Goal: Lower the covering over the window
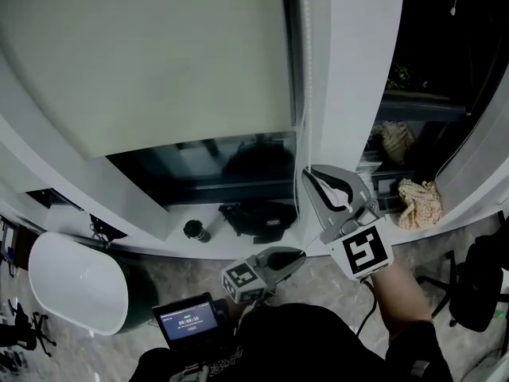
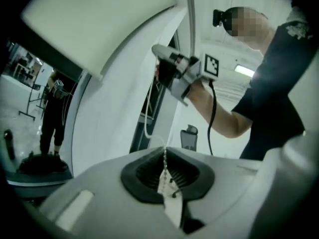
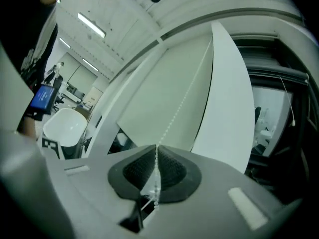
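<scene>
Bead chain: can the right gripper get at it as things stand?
Probably yes: the right gripper has its jaws shut on the bead chain beside the blind, higher up than the left gripper, which also clamps the chain. Nothing sits between.

Dim and greyish in the head view, with even indoor light on the pale blind point(image 1: 159, 54) and near-black window glass point(image 1: 231, 161) beneath, mirroring faint shapes. Bends straight frames into arcs toward the edges. Glows small and bright at the screen point(image 1: 188, 321). Brighter in the left gripper view, lit by ceiling strip lights point(image 2: 244, 71) behind; blurs the closest foreground, keeps the bead chain point(image 2: 164, 163) fairly crisp. Vignettes black at the corners in both gripper views. Catches more such lights top left in the right gripper view; soft, grainy, without hard shadows.
</scene>
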